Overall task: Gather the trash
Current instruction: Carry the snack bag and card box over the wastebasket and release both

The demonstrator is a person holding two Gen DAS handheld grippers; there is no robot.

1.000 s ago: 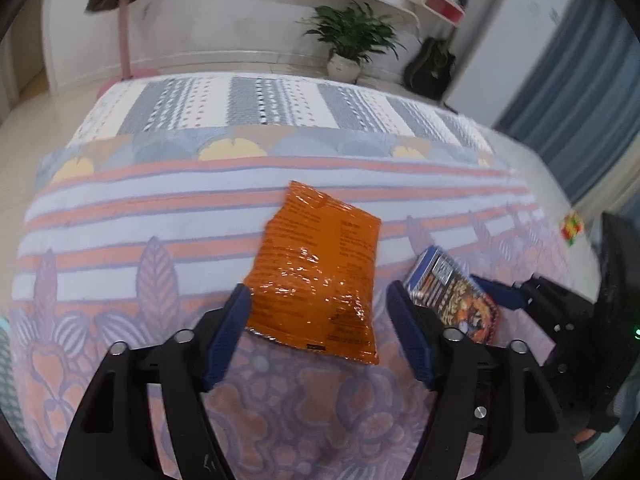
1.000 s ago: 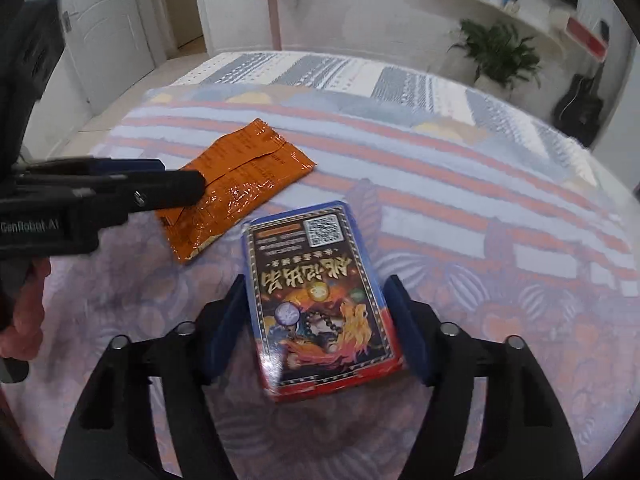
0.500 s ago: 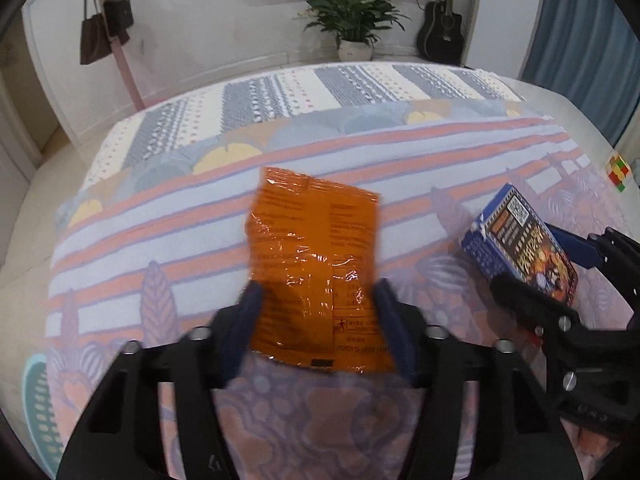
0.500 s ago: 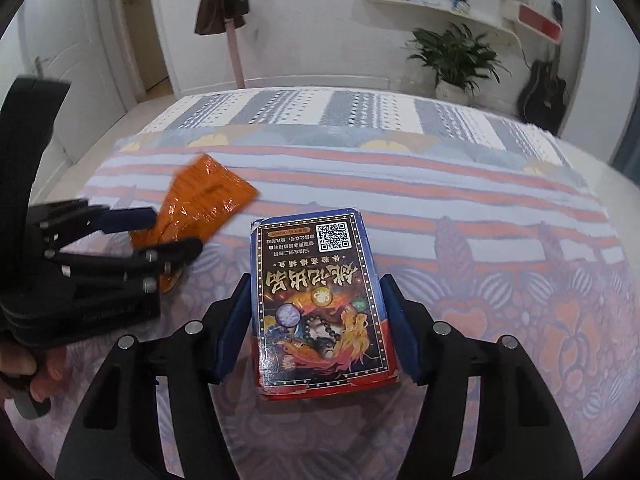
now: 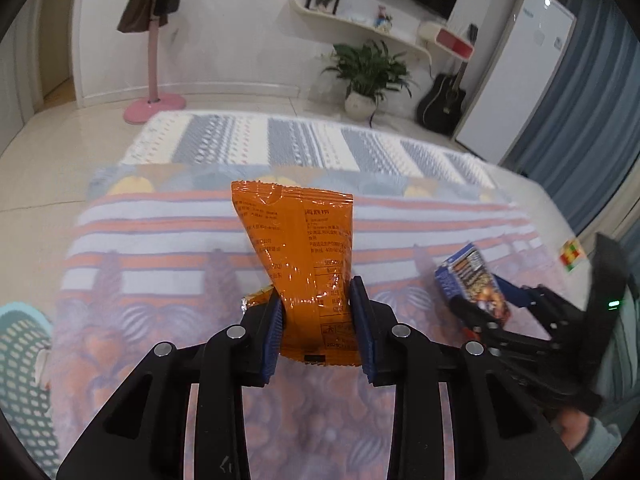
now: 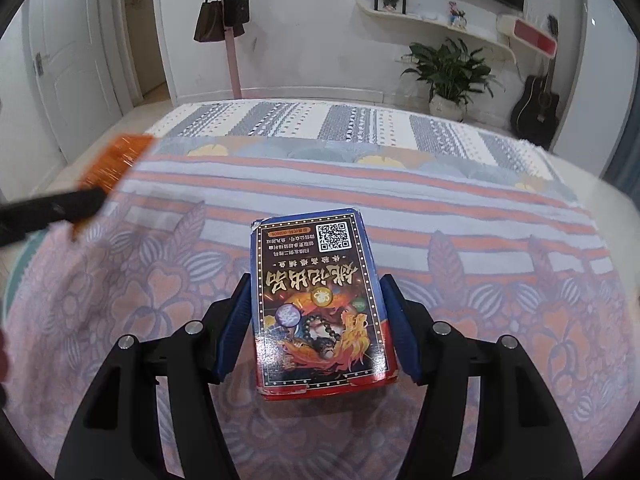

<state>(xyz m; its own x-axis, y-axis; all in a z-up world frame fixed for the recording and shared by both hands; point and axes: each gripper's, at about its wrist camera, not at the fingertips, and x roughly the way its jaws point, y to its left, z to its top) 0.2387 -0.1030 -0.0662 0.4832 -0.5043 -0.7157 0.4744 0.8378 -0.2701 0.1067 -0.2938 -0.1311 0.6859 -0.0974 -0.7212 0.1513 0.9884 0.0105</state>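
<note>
An orange snack wrapper [image 5: 304, 264] stands up between the blue pads of my left gripper [image 5: 318, 320]; the jaws are closing and squeeze its lower part into a crumple, lifted off the patterned bed cover [image 5: 160, 264]. My right gripper [image 6: 318, 328] is shut on a blue and red printed box [image 6: 316, 300], held a little above the bed. The same box [image 5: 472, 280] shows at the right of the left wrist view. In the right wrist view the wrapper [image 6: 116, 160] is a blur at the left edge.
A teal perforated basket [image 5: 22, 380] sits at the bed's near left corner. Beyond the bed are a pink coat stand [image 5: 154, 72], a potted plant [image 5: 370, 76], a guitar [image 5: 444, 100] and a white fridge [image 5: 520, 80]. A small colourful cube [image 5: 571, 255] lies on the floor.
My left gripper closed on the orange wrapper and lifted it off the bed; the wrapper now stands crumpled. The right gripper keeps the box and has tilted up slightly.
</note>
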